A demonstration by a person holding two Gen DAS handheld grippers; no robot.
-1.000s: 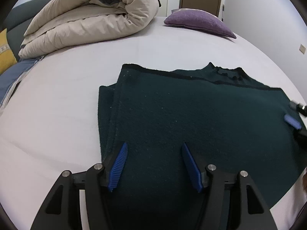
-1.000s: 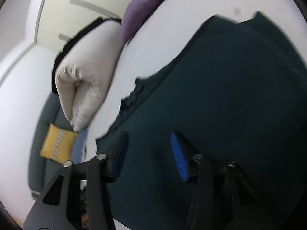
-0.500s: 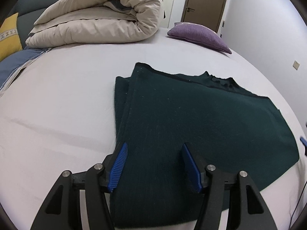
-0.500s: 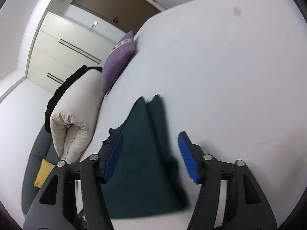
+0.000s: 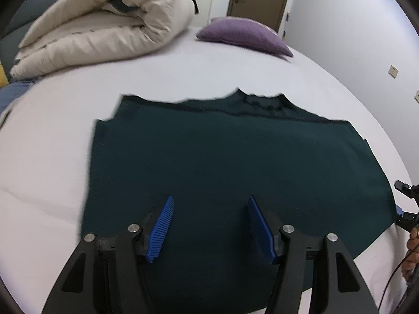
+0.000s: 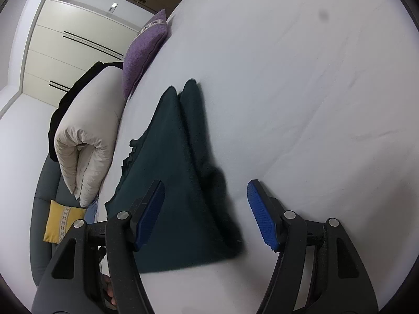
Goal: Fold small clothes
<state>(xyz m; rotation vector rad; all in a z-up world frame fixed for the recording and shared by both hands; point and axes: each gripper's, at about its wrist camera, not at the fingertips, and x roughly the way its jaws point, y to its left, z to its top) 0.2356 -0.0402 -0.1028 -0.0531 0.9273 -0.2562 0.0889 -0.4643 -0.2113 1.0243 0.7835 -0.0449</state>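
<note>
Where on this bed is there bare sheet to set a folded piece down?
Bare sheet lies wide past the dark green garment, and between it and the purple pillow. The rolled duvet crowds its corner.

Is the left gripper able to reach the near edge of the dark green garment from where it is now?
Probably yes. The left gripper hangs over the dark green garment with open jaws holding nothing, and nothing lies between them and the cloth.

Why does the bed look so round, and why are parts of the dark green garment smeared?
Both views: a fisheye lens bows the bed. Left wrist view: the dark green garment has slightly smeared edges. Right wrist view: its near edge smears with motion blur.
</note>
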